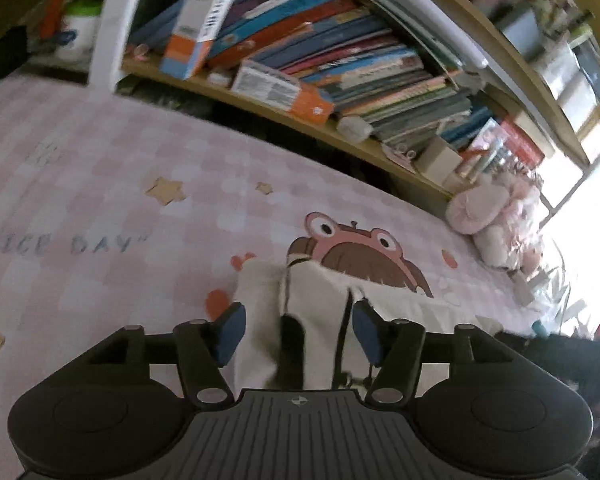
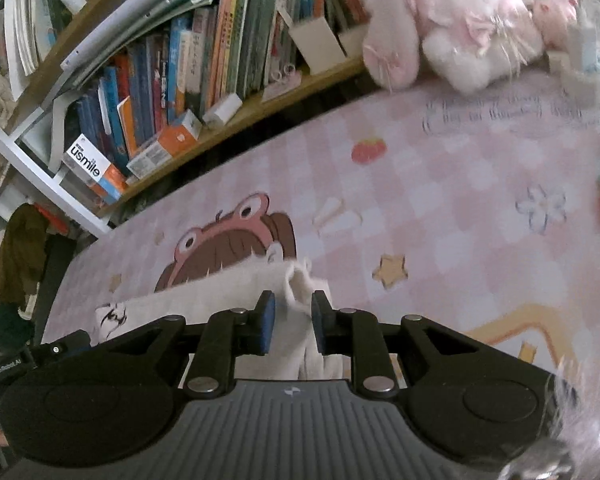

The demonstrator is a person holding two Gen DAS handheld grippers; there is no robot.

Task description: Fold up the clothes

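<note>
- In the left wrist view, nearest to us is the left gripper (image 1: 296,326). Its blue pads stand wide apart, and the white garment (image 1: 266,308) lies between them, but the pads do not press on it.
- The garment rests on the pink checked bed cover (image 1: 100,184), bunched into a narrow roll with a dark stripe, just in front of the printed cartoon face (image 1: 352,248). The bookshelf (image 1: 300,64) stands far behind.
- In the right wrist view, nearest is the right gripper (image 2: 293,322). Its jaws are narrow, and a raised fold of the white garment (image 2: 300,284) stands between the pads. We cannot tell if they pinch it or only touch it.
- The garment stretches to the left across the bed cover (image 2: 440,208); the plush toy (image 2: 452,20) lies far right.
- We judge the folding is partly done: the cloth is gathered long and narrow, but it is not yet a neat flat packet.
</note>
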